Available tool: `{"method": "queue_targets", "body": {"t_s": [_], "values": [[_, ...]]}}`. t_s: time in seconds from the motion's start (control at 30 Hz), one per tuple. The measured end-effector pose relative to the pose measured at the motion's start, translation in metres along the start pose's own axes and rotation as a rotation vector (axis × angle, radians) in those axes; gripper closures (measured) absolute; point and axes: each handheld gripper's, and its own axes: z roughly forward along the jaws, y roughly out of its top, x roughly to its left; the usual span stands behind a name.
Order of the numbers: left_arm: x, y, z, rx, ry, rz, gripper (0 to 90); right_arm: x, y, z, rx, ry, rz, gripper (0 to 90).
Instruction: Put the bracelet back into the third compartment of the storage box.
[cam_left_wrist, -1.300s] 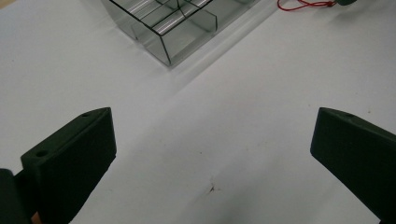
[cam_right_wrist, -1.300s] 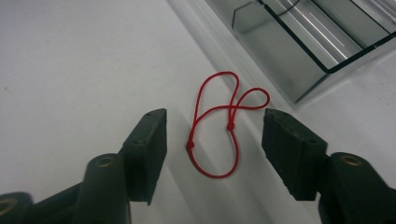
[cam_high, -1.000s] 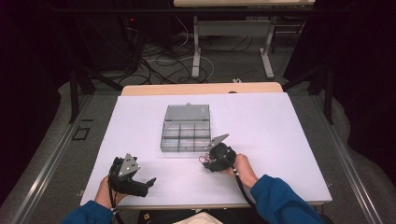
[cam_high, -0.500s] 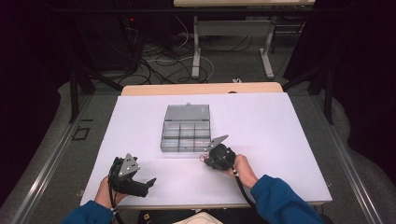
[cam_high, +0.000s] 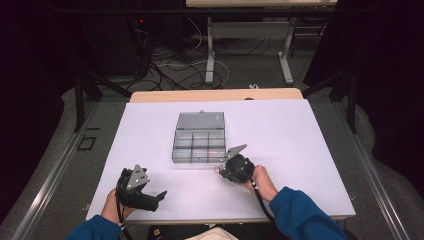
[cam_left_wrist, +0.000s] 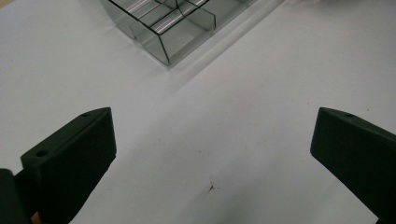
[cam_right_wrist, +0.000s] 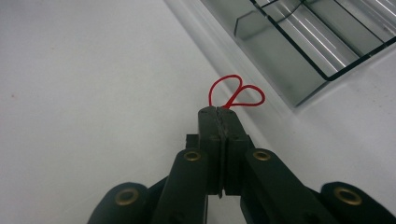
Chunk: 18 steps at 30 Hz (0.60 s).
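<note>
A clear plastic compartment box (cam_high: 199, 142) with its lid folded back sits mid-table; its near corner shows in the right gripper view (cam_right_wrist: 299, 51) and in the left gripper view (cam_left_wrist: 173, 28). My right gripper (cam_right_wrist: 218, 111) is shut on a thin red rubber band (cam_right_wrist: 236, 94), whose two loops stick out past the tips, just off the box's front edge. In the high view that gripper (cam_high: 220, 170) sits at the box's front right corner. My left gripper (cam_left_wrist: 212, 140) is open over bare table, at the front left (cam_high: 159, 196).
The white table (cam_high: 300, 135) spreads wide to either side of the box. A small dark speck (cam_left_wrist: 212, 186) marks the surface between the left jaws. Cables and desk legs (cam_high: 210, 50) lie on the floor beyond the far edge.
The right gripper has shifted slightly toward the front of the table, away from the box, with the band in it. The left gripper has stayed put.
</note>
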Motion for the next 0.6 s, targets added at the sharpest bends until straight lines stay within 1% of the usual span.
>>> {"method": "queue_targets", "body": {"t_s": [0.07, 0.1, 0.33, 0.37, 0.4, 0.47, 0.5, 0.57, 0.6], "values": [[0.0, 0.0, 0.0, -0.005, -0.001, -0.001, 0.2, 0.0, 0.0, -0.002, -0.003, 0.004, -0.004, 90.0], [0.0, 0.0, 0.0, -0.005, -0.001, -0.001, 0.2, 0.001, -0.001, -0.003, -0.002, 0.0, 0.01, 90.0], [0.0, 0.0, 0.0, -0.009, 0.0, 0.0, 0.2, 0.0, -0.002, -0.01, -0.017, -0.002, 0.0, 90.0], [0.001, 0.0, -0.001, -0.008, 0.005, 0.012, 0.2, 0.001, -0.003, -0.012, -0.016, -0.006, 0.01, 90.0], [0.002, 0.0, -0.001, -0.004, 0.004, 0.018, 0.2, 0.0, -0.003, -0.014, -0.023, -0.007, 0.007, 90.0], [0.001, 0.0, -0.001, -0.007, 0.006, 0.014, 0.2, -0.001, -0.004, -0.016, -0.029, -0.009, -0.002, 90.0], [0.0, 0.0, 0.0, -0.013, -0.002, 0.0, 0.2, 0.0, -0.005, -0.018, -0.034, -0.015, 0.011, 90.0], [0.0, 0.0, 0.0, -0.013, 0.0, 0.002, 0.2, -0.001, -0.005, -0.021, -0.033, -0.011, -0.004, 90.0], [0.0, 0.0, 0.0, -0.013, 0.0, 0.002, 0.2, 0.0, -0.005, -0.023, -0.032, -0.014, 0.007, 90.0]]}}
